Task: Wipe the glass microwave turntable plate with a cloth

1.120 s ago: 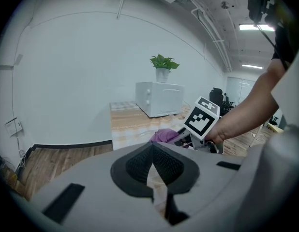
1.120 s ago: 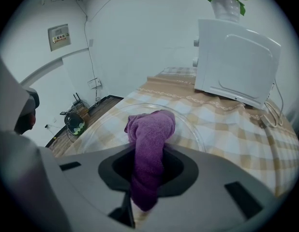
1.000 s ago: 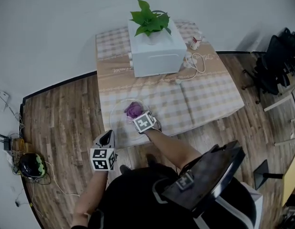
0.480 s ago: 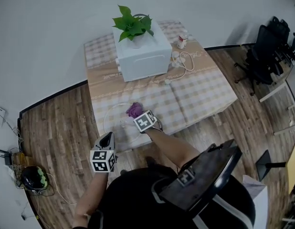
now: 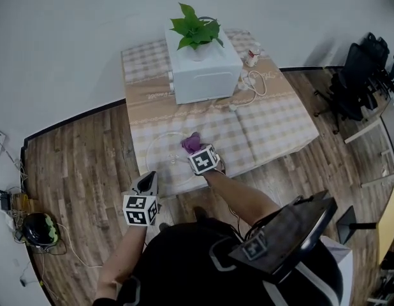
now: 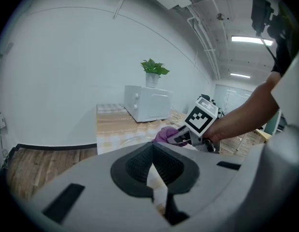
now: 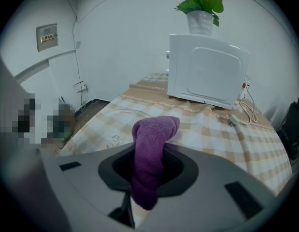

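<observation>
The clear glass turntable plate (image 5: 164, 160) lies on the checked tablecloth near the table's front edge, also faint in the right gripper view (image 7: 121, 116). My right gripper (image 5: 198, 150) is shut on a purple cloth (image 5: 192, 143), which hangs bunched between its jaws (image 7: 150, 151) over the plate's right part. The left gripper (image 5: 146, 183) is held off the table's front edge, just short of the plate, shut with nothing in it (image 6: 152, 164). From the left gripper view I see the purple cloth (image 6: 164, 134) and the right gripper's marker cube (image 6: 202, 119).
A white microwave (image 5: 203, 70) with a potted plant (image 5: 197, 27) on top stands at the table's back. A white cable (image 5: 253, 85) and a small can (image 5: 252, 57) lie to its right. Office chairs (image 5: 356, 75) stand far right; cables and a dark round object (image 5: 39, 229) sit on the floor at left.
The right gripper has carried the purple cloth rightward across the plate, toward its right rim. The left gripper has stayed where it was. The head view has shifted a little.
</observation>
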`<state>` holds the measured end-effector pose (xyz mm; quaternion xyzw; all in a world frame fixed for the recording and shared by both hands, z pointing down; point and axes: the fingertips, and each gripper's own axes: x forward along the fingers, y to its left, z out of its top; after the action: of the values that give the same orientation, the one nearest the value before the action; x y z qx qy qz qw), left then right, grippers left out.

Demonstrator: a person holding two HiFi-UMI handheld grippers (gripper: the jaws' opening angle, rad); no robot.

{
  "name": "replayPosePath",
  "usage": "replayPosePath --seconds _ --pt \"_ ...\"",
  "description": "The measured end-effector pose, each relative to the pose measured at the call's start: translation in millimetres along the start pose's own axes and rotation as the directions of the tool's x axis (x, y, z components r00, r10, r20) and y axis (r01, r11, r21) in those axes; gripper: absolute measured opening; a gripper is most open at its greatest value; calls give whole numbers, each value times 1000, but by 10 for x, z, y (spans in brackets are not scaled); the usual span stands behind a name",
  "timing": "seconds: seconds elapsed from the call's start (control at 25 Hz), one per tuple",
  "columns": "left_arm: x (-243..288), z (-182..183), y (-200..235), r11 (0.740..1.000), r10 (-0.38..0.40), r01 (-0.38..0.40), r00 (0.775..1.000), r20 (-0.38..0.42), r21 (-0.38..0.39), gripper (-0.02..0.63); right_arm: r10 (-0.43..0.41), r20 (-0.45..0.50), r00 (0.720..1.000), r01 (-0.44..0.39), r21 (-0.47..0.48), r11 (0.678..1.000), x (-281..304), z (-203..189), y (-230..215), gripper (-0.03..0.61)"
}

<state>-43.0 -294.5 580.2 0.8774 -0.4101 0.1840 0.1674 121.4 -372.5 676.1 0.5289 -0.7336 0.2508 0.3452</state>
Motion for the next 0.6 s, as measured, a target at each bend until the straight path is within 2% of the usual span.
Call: replayPosePath --seconds 0.28,0.44,0.6 --pt "-339 -132 282 999 -20 21 1000 24 -25 2 107 51 993 -107 -14 994 -107 190 908 89" --pt "-589 -287 428 999 -24 25 999 30 -24 2 144 32 989 -143 -39 989 -65 152 1428 89" --pt "-818 -430 506 998 -23 25 999 30 -61 2 181 5 983 -180 -48 982 30 65 1847 89"
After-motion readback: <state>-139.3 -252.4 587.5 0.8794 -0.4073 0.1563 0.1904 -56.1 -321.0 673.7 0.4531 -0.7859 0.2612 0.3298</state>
